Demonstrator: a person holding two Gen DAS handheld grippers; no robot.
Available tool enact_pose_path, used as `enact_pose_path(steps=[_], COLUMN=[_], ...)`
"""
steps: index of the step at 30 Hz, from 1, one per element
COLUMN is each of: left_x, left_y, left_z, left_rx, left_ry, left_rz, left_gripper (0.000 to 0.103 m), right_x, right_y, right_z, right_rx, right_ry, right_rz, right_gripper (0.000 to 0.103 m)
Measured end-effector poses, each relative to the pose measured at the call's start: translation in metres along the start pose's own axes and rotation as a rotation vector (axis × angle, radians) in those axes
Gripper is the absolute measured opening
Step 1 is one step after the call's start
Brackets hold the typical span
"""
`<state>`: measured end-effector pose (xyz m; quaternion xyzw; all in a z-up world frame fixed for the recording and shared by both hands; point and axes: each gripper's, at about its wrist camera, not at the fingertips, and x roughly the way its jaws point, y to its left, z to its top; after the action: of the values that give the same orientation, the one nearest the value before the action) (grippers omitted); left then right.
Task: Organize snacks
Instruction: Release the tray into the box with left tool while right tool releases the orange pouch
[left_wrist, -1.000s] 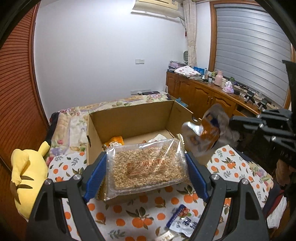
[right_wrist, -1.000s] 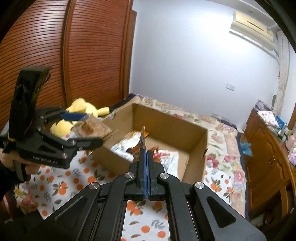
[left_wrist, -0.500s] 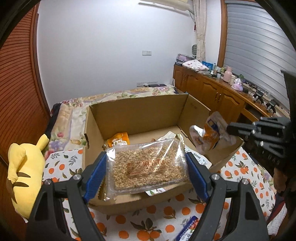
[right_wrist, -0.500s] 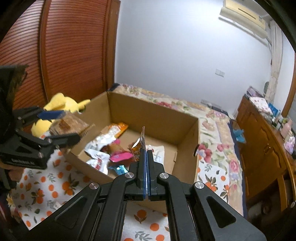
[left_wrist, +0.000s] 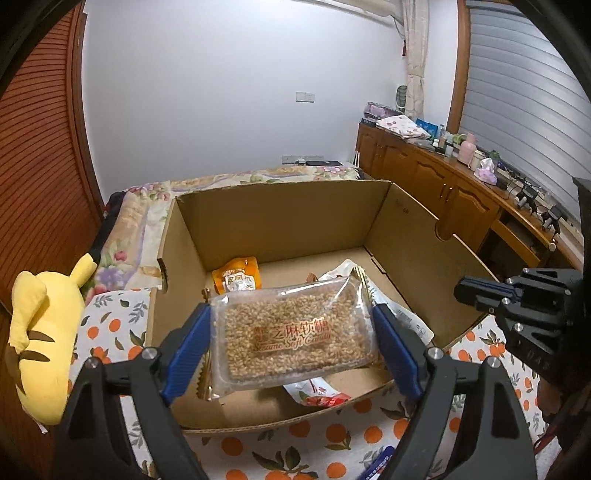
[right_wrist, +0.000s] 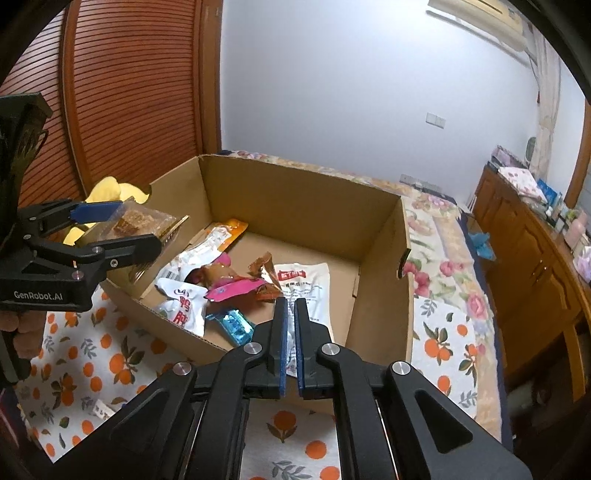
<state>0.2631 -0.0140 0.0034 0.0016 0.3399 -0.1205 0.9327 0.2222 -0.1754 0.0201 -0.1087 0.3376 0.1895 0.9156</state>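
A: What surrounds the left gripper (left_wrist: 291, 332)?

B: A yellow plush toy (left_wrist: 40, 332) lies off to its left on the orange-print white cloth (left_wrist: 325, 446). A wooden sideboard (left_wrist: 443, 188) runs along the wall far to its right. The right gripper (right_wrist: 291, 343) sits to its right, its 2 blue-padded jaws a narrow slit apart and holding nothing.

A: And the snack?

B: The left gripper is clamped across the ends of a clear plastic tray of brown sesame candy (left_wrist: 291, 336), wrapper lettered "Sesame Soft Candy", held level above the near wall of the open brown cardboard box (left_wrist: 280, 221).

A: What is in the box?

B: An orange packet (left_wrist: 238, 278) at the far left, a white flat pouch (right_wrist: 304, 291) just ahead of the right gripper, a pink wrapper (right_wrist: 236, 288), a blue wrapper (right_wrist: 232, 323) and a white-and-red pack (right_wrist: 184, 306).
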Motion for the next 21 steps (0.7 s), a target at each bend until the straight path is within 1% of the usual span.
enact_pose_path(steps=[3, 13, 18, 20, 21], left_x=[0.0, -0.005, -0.011, -0.015, -0.018], left_y=[-0.002, -0.01, -0.015, -0.018, -0.019], left_z=[0.002, 0.006, 0.006, 0.005, 0.004], left_rx=[0.005, 0.033, 0.044, 0.052, 0.055], left_ry=[-0.003, -0.026, -0.036, -0.041, -0.048], left_rz=[0.005, 0.013, 0.007, 0.008, 0.006], left_gripper=[0.088, 0.088, 0.088, 0.088, 0.088], right_x=[-0.001, -0.016, -0.022, -0.025, -0.026], right_y=[0.001, 0.011, 0.015, 0.016, 0.016], right_z=[-0.002, -0.005, -0.005, -0.007, -0.008], right_rx=[0.007, 0.005, 0.016, 0.024, 0.028], right_ry=[-0.003, -0.038, -0.056, -0.063, -0.065], right_rz=[0.012, 0.042, 0.046, 0.04, 0.037], right_gripper=[0.0, 0.006, 0.013, 0.019, 0.02])
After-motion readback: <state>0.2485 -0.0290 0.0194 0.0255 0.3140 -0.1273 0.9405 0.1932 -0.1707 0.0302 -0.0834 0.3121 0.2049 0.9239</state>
